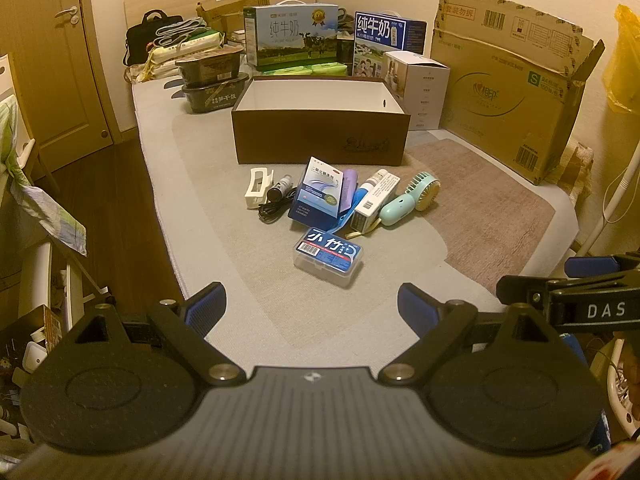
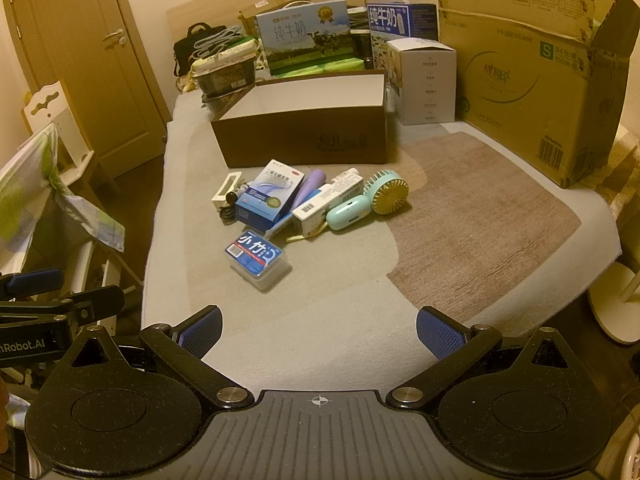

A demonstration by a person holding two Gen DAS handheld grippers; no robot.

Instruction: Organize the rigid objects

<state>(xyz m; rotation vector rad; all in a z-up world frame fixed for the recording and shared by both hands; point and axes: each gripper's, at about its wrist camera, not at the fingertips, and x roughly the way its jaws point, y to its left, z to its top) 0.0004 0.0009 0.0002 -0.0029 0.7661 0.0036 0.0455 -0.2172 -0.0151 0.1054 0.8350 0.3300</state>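
While both the left gripper [image 1: 312,304] and right gripper [image 2: 319,330] hung spread and empty above the bed [image 1: 248,312], the clear floss case [image 1: 329,257] lay flat nearest them, long axis slanting right-and-nearer, just before the clutter fronting the open brown box [image 1: 320,136].

Near edge of the bed [image 1: 224,216] is bare — open approach to the item pile [image 1: 336,200] mid-bed. Brown box [image 1: 320,136] stands just behind the pile, top open. Right side blocked by tall cardboard carton [image 1: 512,92]; far end crowded with milk cartons [image 1: 292,34].
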